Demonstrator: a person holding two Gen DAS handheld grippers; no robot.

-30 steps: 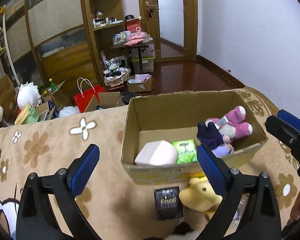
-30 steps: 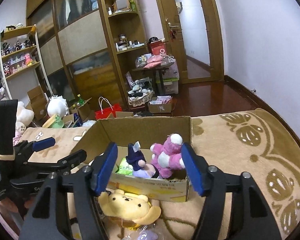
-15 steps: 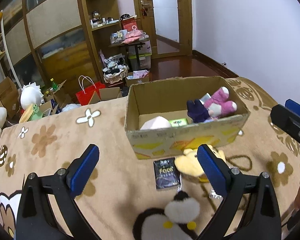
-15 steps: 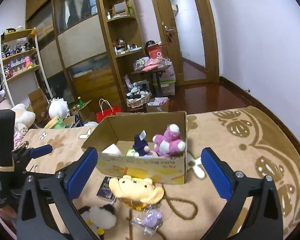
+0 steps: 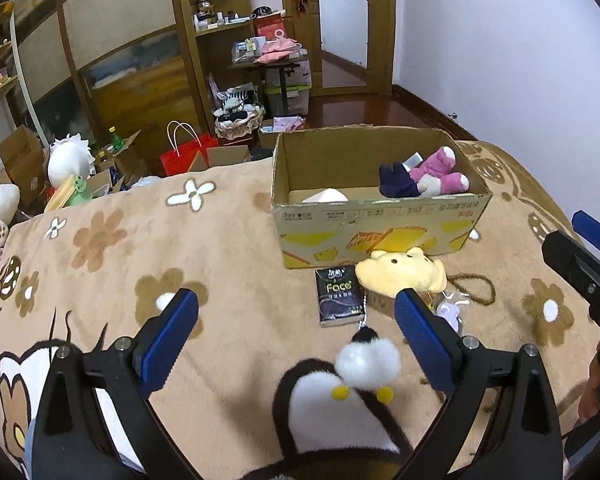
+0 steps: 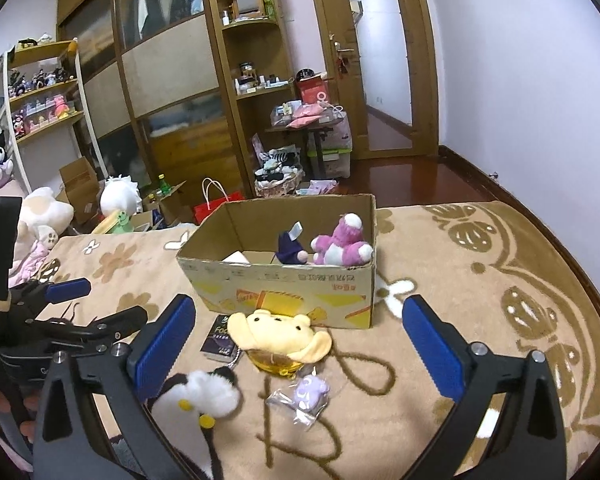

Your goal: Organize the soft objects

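The soft toys lie on a brown flowered blanket (image 5: 228, 248), some inside the cardboard box (image 5: 380, 226) and some before it. From the left, we hold the left gripper (image 5: 296, 334) with its jaws spread wide and empty above the black and white penguin plush (image 5: 340, 396). Just beyond it we see a dark tissue pack (image 5: 340, 296), touching the yellow bear plush (image 5: 402, 274) that leans on the front wall of the box. Inside the box sit a white plush (image 5: 326, 196), a dark purple toy (image 5: 396, 184) and a pink plush (image 5: 440, 172). A small lilac toy in a clear bag (image 6: 306, 394) lies near the bear. Our right gripper (image 6: 300, 336) has its jaws spread too, holding nothing.
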